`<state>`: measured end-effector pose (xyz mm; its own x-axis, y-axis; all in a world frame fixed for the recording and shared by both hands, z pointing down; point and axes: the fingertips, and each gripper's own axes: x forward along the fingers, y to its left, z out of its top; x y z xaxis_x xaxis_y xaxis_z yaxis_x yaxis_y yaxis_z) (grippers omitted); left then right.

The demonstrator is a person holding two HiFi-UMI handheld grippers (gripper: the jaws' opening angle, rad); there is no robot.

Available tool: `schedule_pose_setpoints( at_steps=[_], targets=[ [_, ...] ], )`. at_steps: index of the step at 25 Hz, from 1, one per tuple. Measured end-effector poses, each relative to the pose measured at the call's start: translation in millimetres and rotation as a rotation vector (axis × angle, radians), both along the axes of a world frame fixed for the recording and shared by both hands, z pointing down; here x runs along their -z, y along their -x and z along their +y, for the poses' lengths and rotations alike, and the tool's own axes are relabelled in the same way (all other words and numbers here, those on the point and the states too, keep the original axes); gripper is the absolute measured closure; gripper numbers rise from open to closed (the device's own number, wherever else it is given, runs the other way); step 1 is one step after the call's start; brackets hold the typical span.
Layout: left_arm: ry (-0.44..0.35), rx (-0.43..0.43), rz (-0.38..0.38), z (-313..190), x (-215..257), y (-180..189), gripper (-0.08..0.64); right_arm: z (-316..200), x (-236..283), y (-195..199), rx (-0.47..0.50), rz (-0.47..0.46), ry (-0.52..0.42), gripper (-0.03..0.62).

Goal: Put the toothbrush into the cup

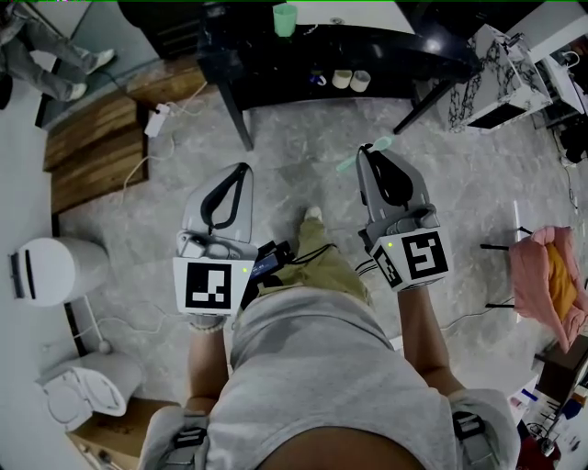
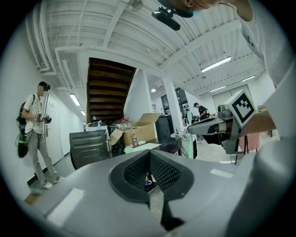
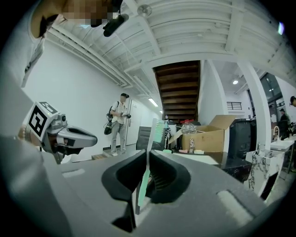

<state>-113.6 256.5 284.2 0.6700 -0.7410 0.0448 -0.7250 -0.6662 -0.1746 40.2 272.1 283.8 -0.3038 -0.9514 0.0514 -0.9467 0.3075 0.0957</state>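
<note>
The right gripper (image 3: 148,156) is clamped on one slim mint-green toothbrush (image 3: 157,128), whose bristled head sticks out past the tips. The left gripper (image 2: 149,157) beside it is closed and empty. Open floor (image 1: 303,170) runs ahead of both to the black table (image 1: 404,57). One green cup (image 1: 285,18) stands on the table, well ahead of the grippers.

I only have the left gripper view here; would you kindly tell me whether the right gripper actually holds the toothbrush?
Observer: Yes. In the right gripper view, the right gripper has its fingers shut on the green toothbrush, bristles beyond the tips.
Operator: Thank you. Where is the cup?
Observer: The head view shows a green cup upright on the dark table, ahead beyond the toothbrush's tip.
Operator: Anything on the floor between?
Observer: A white power strip with its cable lies by the table's left end.
</note>
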Motion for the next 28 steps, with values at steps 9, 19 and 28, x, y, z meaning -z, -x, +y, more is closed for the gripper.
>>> schedule_pose_setpoints(
  at_steps=[9,19,28],
  targets=[
    [-0.021,0.010,-0.011,-14,1,-4,0.549,-17,-3,-4,0.018,0.005,0.003,0.569],
    [-0.021,0.053,-0.032,-62,0,-15,0.549,-73,-6,-16,0.059,0.003,-0.002,0.569],
    [-0.013,0.086,-0.049,-124,0,-31,0.549,-144,-8,-32,0.091,-0.020,0.003,0.569]
  ],
)
